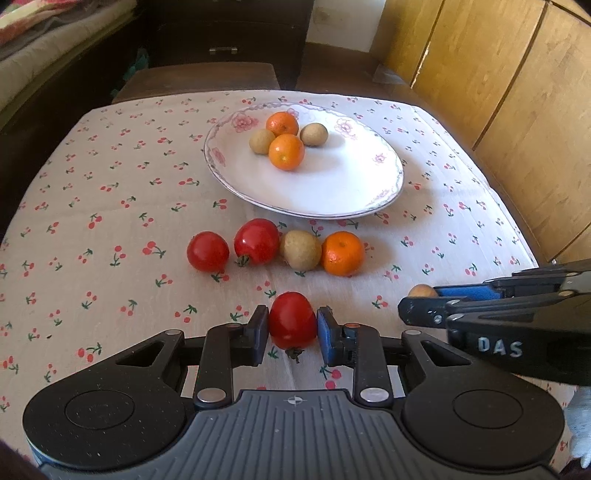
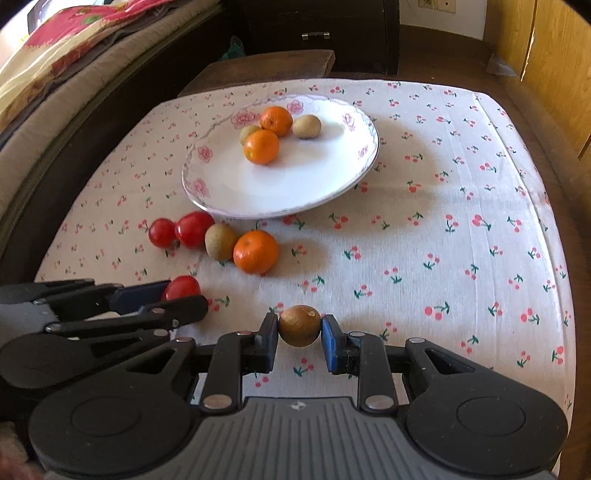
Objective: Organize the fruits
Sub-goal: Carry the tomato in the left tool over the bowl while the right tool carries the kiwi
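Note:
My left gripper is shut on a red tomato low over the cherry-print cloth. My right gripper is shut on a small brown longan; from the left wrist view that gripper shows at the right with the longan peeking behind it. Two tomatoes, a longan and an orange lie in a row in front of the white flowered plate. The plate holds two oranges and two longans.
The cloth-covered table has bare room on its right half. A wooden panel wall stands to the right, a bed with bedding to the left, and a dark cabinet lies beyond the far edge.

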Action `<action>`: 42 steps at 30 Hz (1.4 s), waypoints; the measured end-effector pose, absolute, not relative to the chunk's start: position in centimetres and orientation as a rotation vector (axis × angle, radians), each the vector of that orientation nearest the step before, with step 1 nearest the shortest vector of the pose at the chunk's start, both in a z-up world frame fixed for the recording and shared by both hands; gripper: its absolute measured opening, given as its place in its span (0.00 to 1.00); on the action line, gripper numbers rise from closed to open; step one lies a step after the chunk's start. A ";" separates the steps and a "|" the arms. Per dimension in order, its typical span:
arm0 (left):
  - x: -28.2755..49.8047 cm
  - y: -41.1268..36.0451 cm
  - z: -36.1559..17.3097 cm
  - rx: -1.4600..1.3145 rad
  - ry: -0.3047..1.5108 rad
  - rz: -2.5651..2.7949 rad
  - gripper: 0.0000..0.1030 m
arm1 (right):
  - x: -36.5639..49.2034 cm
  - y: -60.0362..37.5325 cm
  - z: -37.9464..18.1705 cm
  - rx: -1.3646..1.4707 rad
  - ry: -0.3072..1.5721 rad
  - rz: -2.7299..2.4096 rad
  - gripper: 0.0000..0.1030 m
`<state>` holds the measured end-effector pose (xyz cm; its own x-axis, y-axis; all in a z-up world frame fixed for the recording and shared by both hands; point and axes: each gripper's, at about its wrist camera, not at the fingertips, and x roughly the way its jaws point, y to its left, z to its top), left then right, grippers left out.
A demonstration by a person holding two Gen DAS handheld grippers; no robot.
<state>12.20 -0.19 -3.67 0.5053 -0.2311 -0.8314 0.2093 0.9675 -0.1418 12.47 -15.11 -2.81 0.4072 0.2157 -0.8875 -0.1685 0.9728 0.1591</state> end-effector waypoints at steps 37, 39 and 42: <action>13.9 -0.7 1.3 -0.021 0.873 -0.250 0.31 | 14.5 -14.1 1.3 0.028 1.019 0.184 0.27; 14.5 -0.8 1.5 -0.026 0.866 -0.247 0.31 | 15.1 -14.1 1.4 0.022 1.009 0.180 0.27; 15.4 -0.9 1.6 -0.027 0.860 -0.244 0.31 | 16.0 -14.2 1.5 0.018 1.001 0.176 0.27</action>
